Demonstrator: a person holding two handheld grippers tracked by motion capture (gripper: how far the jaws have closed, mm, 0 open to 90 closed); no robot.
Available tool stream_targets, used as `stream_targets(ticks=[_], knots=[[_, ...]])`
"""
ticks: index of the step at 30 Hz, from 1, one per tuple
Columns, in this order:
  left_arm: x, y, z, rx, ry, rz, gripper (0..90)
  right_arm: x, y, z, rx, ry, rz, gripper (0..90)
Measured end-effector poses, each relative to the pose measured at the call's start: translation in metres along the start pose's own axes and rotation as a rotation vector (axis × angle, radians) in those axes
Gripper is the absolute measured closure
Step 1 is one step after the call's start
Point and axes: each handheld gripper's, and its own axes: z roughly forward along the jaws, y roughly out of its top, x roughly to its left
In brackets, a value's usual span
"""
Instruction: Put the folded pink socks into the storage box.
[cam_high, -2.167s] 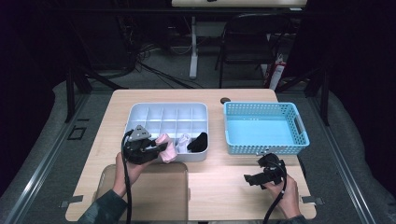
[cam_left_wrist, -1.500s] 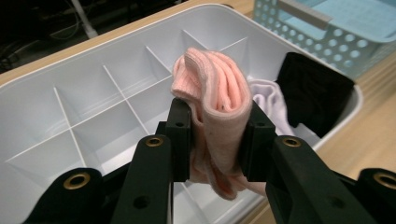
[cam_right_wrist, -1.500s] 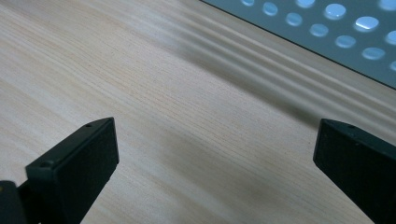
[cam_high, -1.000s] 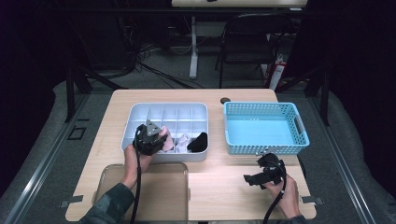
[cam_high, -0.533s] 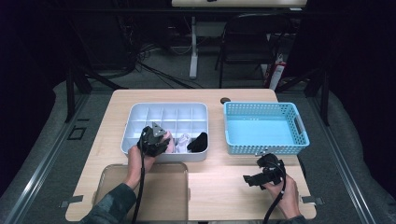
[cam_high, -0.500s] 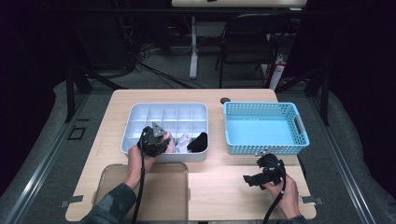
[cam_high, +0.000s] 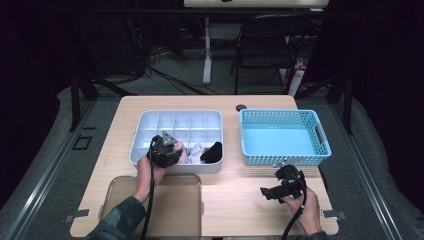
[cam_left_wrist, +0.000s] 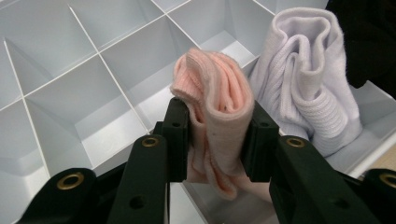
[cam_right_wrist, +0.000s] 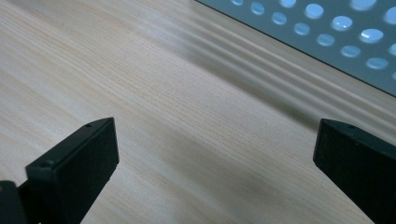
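Observation:
My left gripper (cam_high: 169, 150) is shut on a folded pink sock (cam_left_wrist: 219, 93), both pads pressing its sides, low over a front compartment of the white divided tray (cam_high: 177, 113). The pink sock (cam_high: 183, 156) stands upright beside a rolled white sock (cam_left_wrist: 308, 84), and a black sock (cam_high: 212, 151) lies one compartment further right. My right gripper (cam_high: 267, 192) hovers over the bare wooden table in front of the blue basket (cam_high: 282, 116), its jaws wide open with nothing between them (cam_right_wrist: 217, 154).
A clear plastic lid (cam_high: 150, 205) lies on the table at the front left, under my left forearm. The tray's other compartments (cam_left_wrist: 70, 93) look bare. The blue basket's perforated wall (cam_right_wrist: 327, 32) stands just ahead of the right gripper.
My left gripper has carried the pink sock a little to the right, from the tray's left front corner to over a front compartment. The right hand has stayed put.

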Motion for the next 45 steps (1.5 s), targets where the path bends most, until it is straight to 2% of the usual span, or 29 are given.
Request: stream_targets(ticks=[4,6,8,10,18,21,23,28,29,31,33,37,39,40,45], knots=[[0.002,0.001,0.0,0.014,-0.019,-0.005,67.2,0.0,0.001,0.0,0.003,-0.006,-0.006,0.0],[0.002,0.0,0.001,0.011,-0.027,-0.023,66.4,0.0,0.001,0.001,0.008,-0.001,-0.007,0.0],[0.005,0.0,0.001,0.008,-0.054,-0.046,66.0,0.001,0.0,0.0,-0.003,-0.009,-0.008,0.0],[0.006,0.001,-0.001,0.012,-0.057,-0.045,65.2,0.002,0.001,-0.002,-0.003,-0.013,-0.01,0.0],[0.012,0.0,-0.005,0.022,-0.108,-0.094,53.4,0.001,0.001,-0.001,-0.001,-0.016,-0.01,0.8],[0.013,-0.001,-0.008,0.022,-0.125,-0.1,49.4,0.0,0.001,-0.001,0.001,-0.014,-0.003,0.9],[0.012,0.0,-0.012,0.02,-0.116,-0.095,47.2,0.001,0.001,-0.001,0.003,-0.015,-0.006,0.9],[0.013,0.01,-0.026,-0.027,-0.113,-0.094,42.0,0.002,0.002,-0.002,0.005,-0.017,-0.014,0.9],[0.013,0.013,-0.028,-0.035,-0.105,-0.091,41.2,0.002,0.002,-0.002,0.005,-0.019,-0.015,1.0],[0.014,0.017,-0.027,-0.048,-0.116,-0.082,41.0,0.002,0.001,-0.002,0.005,-0.024,-0.012,3.2],[0.016,0.018,-0.021,-0.022,-0.124,-0.074,43.7,0.002,0.001,-0.001,0.012,-0.022,-0.01,4.9],[0.02,0.015,-0.007,0.031,-0.148,-0.086,50.4,0.002,0.002,-0.001,0.012,-0.019,-0.01,4.9],[0.019,0.013,-0.005,0.022,-0.142,-0.084,53.9,0.001,0.002,-0.001,0.017,-0.026,-0.015,5.3],[0.019,0.013,-0.004,0.023,-0.147,-0.078,59.2,0.001,0.002,0.0,0.023,-0.027,-0.019,6.5],[0.016,0.011,0.0,0.061,-0.136,-0.061,73.6,0.001,0.002,0.0,0.018,-0.023,-0.015,8.3]])
